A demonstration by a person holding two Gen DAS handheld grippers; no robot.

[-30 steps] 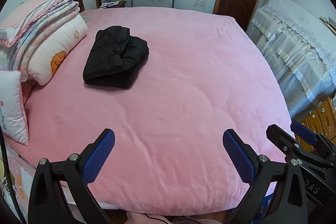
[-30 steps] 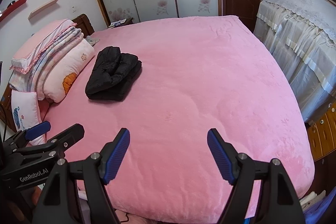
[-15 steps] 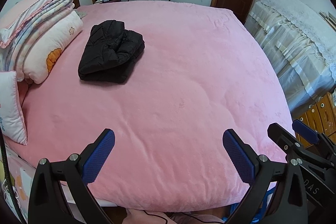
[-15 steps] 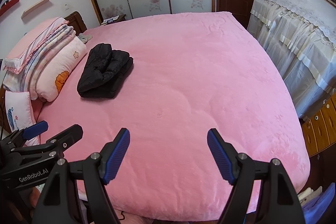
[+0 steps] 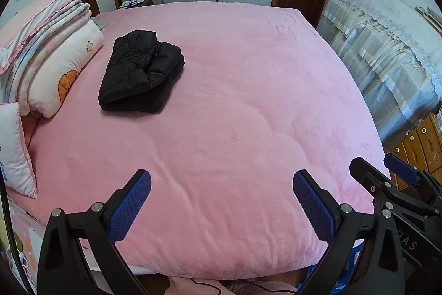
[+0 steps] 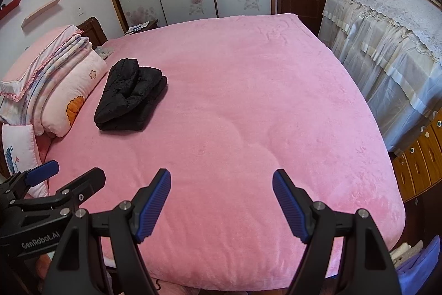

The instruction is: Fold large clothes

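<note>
The jacket (image 5: 141, 71) lies folded into a compact bundle on the bed (image 5: 234, 115), just beside the quilt stack (image 5: 49, 57) at the bed's left side, probably parked there to leave the middle free. Its long axis runs from the near-left corner toward the far wall, rounded folded edge facing the near side. Well short of the jacket, over the bed's near edge, the left gripper (image 5: 221, 201) and right gripper (image 6: 221, 201) both stand spread wide, holding nothing, which suggests the fold is finished.

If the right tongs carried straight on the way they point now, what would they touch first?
Most likely the bare pink blanket covering the bed. The right tongs stand open and empty, angled down at it, and nothing lies between. The folded black jacket sits well off to the left.
</note>
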